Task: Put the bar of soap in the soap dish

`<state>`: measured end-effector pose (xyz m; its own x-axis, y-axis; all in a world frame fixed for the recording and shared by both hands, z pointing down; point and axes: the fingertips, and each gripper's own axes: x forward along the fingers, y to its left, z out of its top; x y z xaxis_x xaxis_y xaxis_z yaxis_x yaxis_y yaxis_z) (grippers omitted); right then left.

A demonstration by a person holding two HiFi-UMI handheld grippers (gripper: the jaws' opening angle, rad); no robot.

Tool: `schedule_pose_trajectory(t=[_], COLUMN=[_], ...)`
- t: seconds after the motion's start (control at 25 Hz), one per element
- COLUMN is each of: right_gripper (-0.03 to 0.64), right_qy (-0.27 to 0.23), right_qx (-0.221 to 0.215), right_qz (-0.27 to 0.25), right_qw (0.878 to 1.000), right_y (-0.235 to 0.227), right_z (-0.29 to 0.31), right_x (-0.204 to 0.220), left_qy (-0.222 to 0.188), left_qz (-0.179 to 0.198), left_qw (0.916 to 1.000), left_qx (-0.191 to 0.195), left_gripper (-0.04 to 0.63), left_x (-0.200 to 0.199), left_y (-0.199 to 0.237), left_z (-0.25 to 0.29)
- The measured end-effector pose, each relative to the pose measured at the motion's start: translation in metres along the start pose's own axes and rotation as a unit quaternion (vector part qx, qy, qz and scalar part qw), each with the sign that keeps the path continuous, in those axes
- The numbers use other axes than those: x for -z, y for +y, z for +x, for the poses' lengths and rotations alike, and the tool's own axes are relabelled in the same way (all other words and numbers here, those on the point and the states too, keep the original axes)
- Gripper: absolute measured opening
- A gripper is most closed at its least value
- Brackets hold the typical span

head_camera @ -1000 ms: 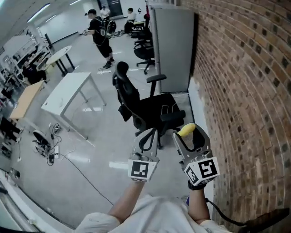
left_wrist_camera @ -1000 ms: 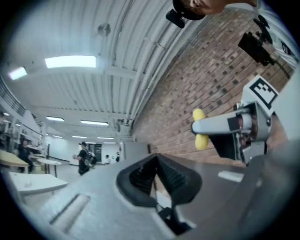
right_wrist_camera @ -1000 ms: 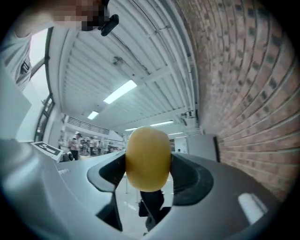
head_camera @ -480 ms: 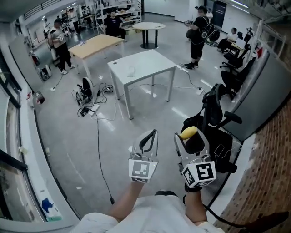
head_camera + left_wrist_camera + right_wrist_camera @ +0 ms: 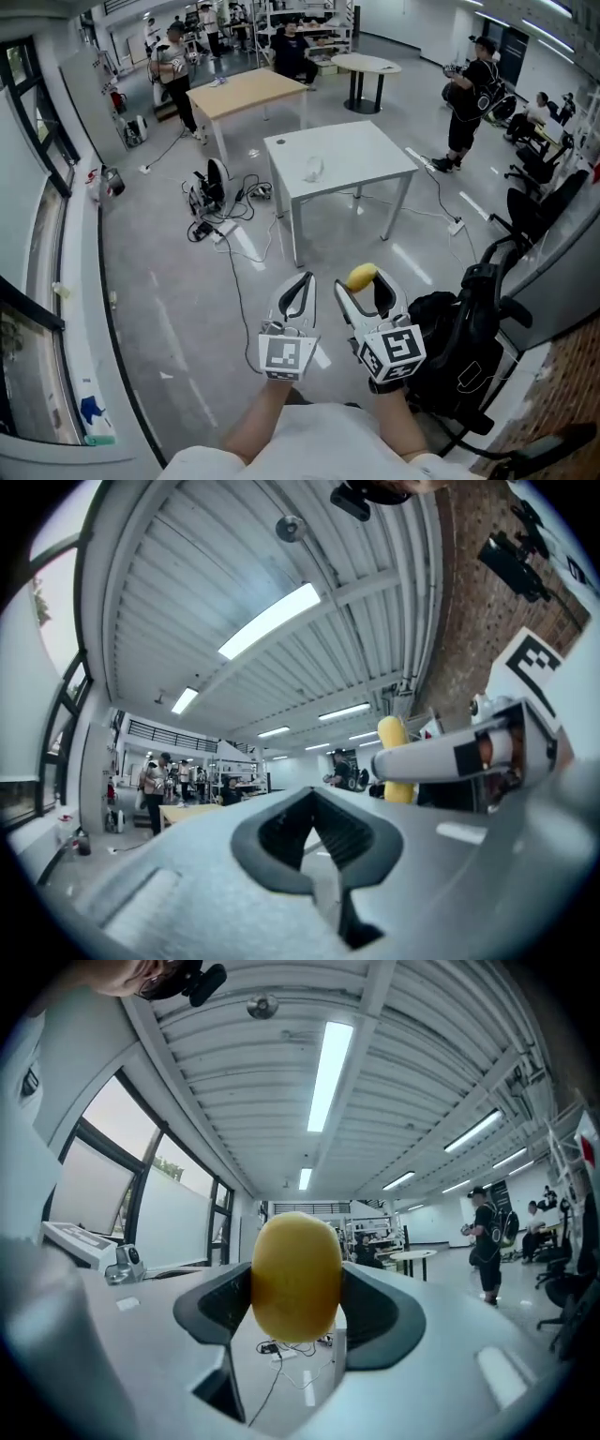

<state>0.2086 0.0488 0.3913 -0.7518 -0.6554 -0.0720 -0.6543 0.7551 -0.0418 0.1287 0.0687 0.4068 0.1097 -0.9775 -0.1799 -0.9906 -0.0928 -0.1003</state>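
Soap [image 5: 295, 1277] is clamped between the right gripper [image 5: 363, 287] jaws, its long axis set crosswise to their closing line. Left gripper [image 5: 300, 286] is closed on nothing. Dish is not identified; a pale object [image 5: 313, 169] on the table [image 5: 375, 155] well ahead may be it.

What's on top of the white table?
Only one small pale thing shows on the white table, near its left side. It is too small to tell what it is. Nothing covers the tabletop in the head view.
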Motion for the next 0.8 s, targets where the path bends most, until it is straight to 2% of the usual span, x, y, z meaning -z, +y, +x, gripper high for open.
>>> schedule_pose_trajectory(t=[0.2,0.36,0.52,0.8], right_gripper=[0.298,0.298,0.298,0.298], right_qy=[0.027,0.035,0.026,0.044], right_qx=[-0.017,-0.005,0.011,0.028], right_qz=[0.022,0.036,0.033,0.029], right_qw=[0.999,0.999,0.999,0.998], right_y=[-0.003,-0.003,-0.005,-0.023], right_z=[0.088,0.166,0.235,0.303], right_x=[0.037,0.049,0.045,0.060], left_qy=[0.021,0.028,0.025,0.038], left_qz=[-0.003,-0.001,0.000,-0.023], left_qw=[0.9997,0.9996,0.9994,0.9988], left_qx=[-0.012,0.006,0.025,0.023], left_gripper=[0.002,0.002,0.002,0.002], left_x=[0.037,0.054,0.054,0.090], left_y=[0.067,0.128,0.181,0.240], left_z=[0.048,0.092,0.129,0.184])
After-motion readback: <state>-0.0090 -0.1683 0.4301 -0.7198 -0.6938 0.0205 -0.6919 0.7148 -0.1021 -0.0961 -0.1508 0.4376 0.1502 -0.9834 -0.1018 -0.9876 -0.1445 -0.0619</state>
